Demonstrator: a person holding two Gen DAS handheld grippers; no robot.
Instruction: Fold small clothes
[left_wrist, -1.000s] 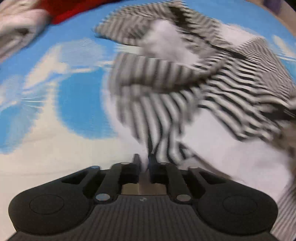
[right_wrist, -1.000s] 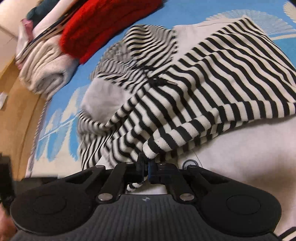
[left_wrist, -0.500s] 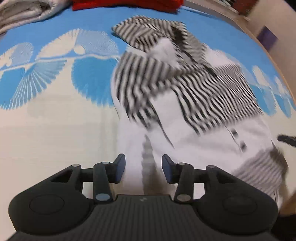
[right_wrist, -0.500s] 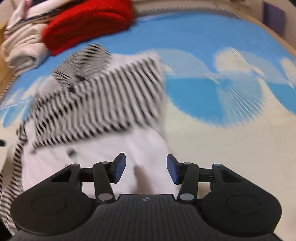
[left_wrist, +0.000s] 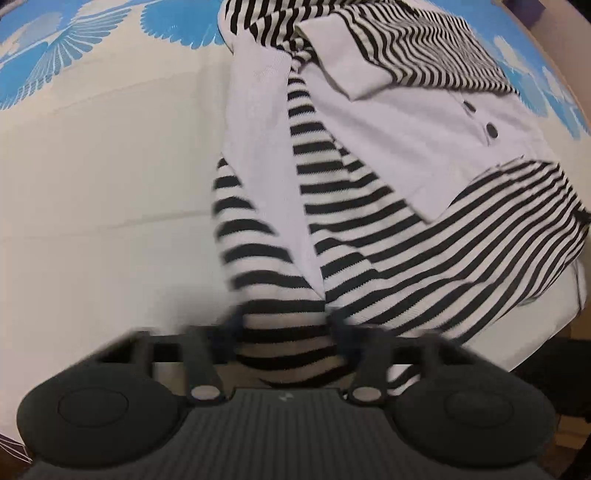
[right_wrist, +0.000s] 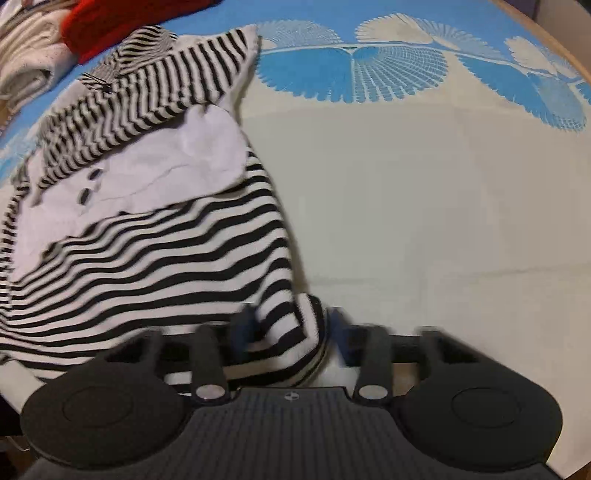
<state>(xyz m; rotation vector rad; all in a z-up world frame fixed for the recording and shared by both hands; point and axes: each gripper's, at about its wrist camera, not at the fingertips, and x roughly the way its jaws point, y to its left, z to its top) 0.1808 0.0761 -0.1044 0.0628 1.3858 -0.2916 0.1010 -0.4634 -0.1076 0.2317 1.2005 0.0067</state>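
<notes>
One striped garment (left_wrist: 369, 206), black-and-white with plain white panels, lies spread on a cream cloth (left_wrist: 110, 177) printed with blue fan motifs; no container appears in either view. In the left wrist view, the left gripper (left_wrist: 284, 325) stands with its fingers apart, and a striped tube of fabric, apparently a sleeve or hem end, sits between them; the fingers are motion-blurred, and whether they press the fabric cannot be told. To the right of that tube the white front panel carries two dark buttons (left_wrist: 491, 130) in a row, with a striped flap folded over it at the top. In the right wrist view, the garment (right_wrist: 147, 229) occupies the left half and bare cream cloth (right_wrist: 424, 192) the right half. Far left at the top lie one cream folded item (right_wrist: 26, 62) and one red knitted item (right_wrist: 110, 22), stacked together and well apart from the gripper. The right gripper (right_wrist: 291, 328) likewise has its fingers spread around a bunched striped edge of the garment; contact is blurred and cannot be confirmed. Two buttons (right_wrist: 88, 184) show here also. The garment rests near the cloth's near edge.
</notes>
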